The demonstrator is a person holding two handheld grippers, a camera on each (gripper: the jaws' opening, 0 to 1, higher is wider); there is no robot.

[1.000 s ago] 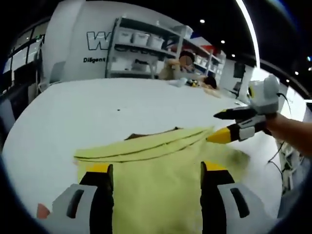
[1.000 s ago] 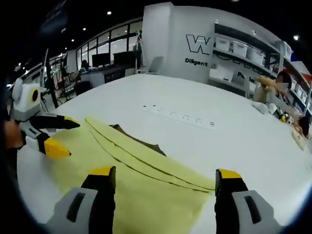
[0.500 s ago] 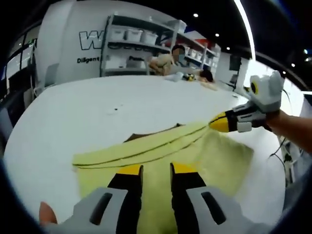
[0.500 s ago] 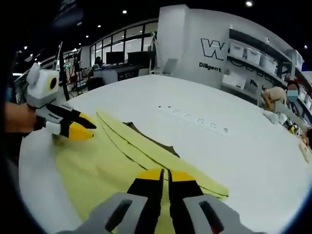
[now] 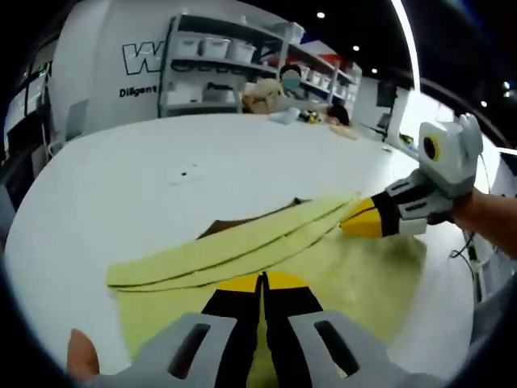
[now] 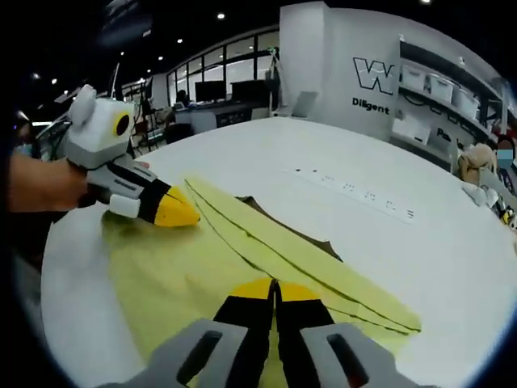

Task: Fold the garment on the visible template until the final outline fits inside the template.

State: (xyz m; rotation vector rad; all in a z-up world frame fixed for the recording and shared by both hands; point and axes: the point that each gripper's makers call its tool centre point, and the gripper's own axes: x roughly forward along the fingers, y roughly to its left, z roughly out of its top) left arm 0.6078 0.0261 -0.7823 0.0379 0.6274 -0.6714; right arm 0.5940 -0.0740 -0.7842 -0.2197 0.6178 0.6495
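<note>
Both claws, the left claw (image 5: 260,284) and the right claw (image 6: 275,288), are pinched on the yellow garment (image 5: 266,242) spread near the white counter's (image 5: 161,162) near edge.

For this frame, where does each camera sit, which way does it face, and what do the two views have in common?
Left gripper view: rides on the left gripper, looking low across the yellow garment on the white table toward the shelves; the right gripper and a forearm enter from the right.
Right gripper view: rides on the right gripper, facing over the garment toward a wall logo; the left gripper and hand enter from the left.
Shared: garment, table, dark template edge, each other's gripper.
</note>
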